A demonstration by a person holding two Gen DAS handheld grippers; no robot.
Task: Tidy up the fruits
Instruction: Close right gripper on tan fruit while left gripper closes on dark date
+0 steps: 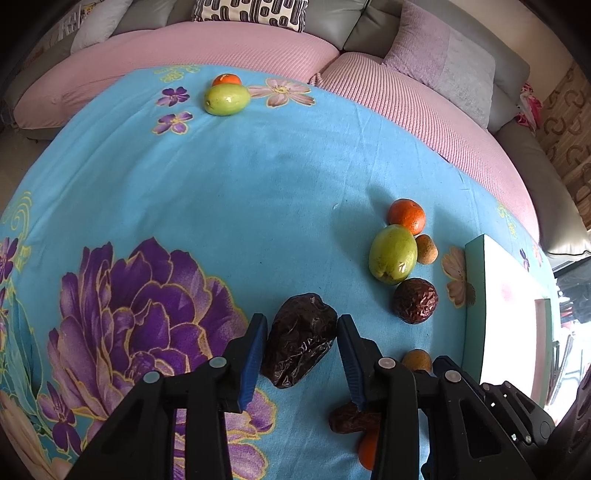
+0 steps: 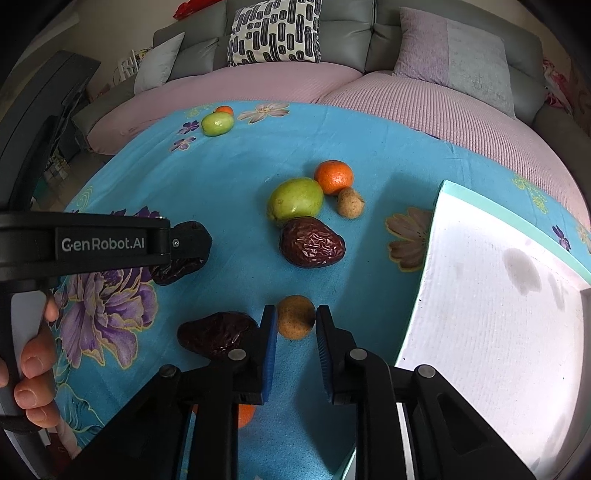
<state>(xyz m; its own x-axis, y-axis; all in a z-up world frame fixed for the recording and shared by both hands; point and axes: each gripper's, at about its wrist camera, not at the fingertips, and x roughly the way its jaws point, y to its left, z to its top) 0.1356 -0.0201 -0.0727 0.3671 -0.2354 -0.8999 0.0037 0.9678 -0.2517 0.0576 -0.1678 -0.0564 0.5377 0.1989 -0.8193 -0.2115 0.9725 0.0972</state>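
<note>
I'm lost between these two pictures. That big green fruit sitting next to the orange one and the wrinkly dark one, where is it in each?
Left wrist view: the big green fruit lies right of centre, between the orange fruit behind it and the wrinkly dark fruit in front.
Right wrist view: the same green fruit sits just above centre, left of the orange one.
Shared landmark: the black-and-white patterned cushion at the top of both.

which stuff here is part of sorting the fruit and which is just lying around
Part of the job:
- dried dates
- green fruits
- oranges
- small brown fruits
- white tray
- left hand-held gripper
- right hand-held gripper

Just lying about:
- patterned cushion
- lilac pillow
- floral cloth
</note>
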